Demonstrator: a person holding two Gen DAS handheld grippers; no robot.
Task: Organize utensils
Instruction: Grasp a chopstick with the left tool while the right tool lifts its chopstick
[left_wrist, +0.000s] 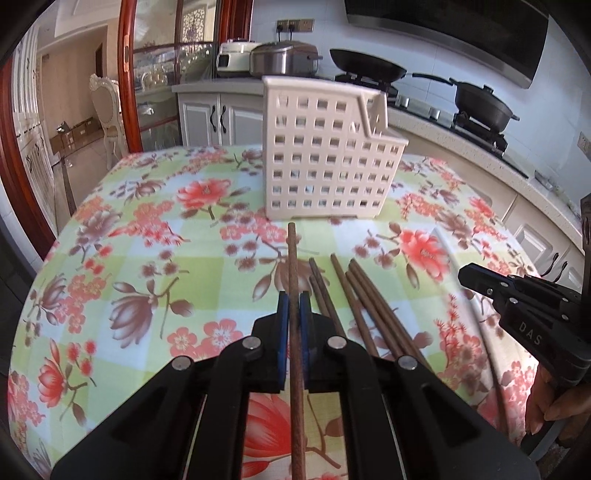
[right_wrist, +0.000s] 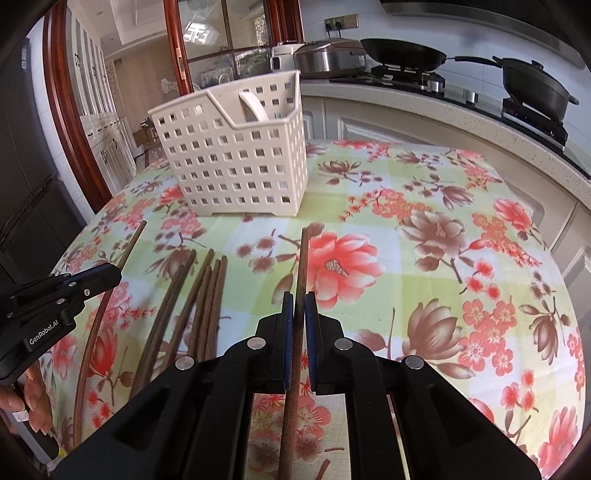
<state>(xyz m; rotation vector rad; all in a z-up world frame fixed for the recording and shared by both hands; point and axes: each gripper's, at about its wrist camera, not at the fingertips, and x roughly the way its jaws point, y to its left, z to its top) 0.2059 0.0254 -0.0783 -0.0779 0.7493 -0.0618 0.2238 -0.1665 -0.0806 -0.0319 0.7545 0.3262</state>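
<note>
We hold two sets of tongs over a counter (left_wrist: 110, 229) draped in a flowered cloth, each clenched on a single brown chopstick. The left tongs (left_wrist: 294, 314) pinch one chopstick (left_wrist: 293, 266) between blue pads (left_wrist: 282, 332), its tip reaching forward toward the cream utensil basket (left_wrist: 325, 155). The right tongs (right_wrist: 299, 314) grip a second chopstick (right_wrist: 302, 266) the same way, its shaft running back under the camera. Between the two sets of tongs, a loose bundle of chopsticks (left_wrist: 354, 295) lies flat on the cloth, just right of the left tongs and left of the right ones. The basket stands upright farther back on the counter, well apart from both tips. A hand (right_wrist: 33, 398) shows at the edge of the right view.
</note>
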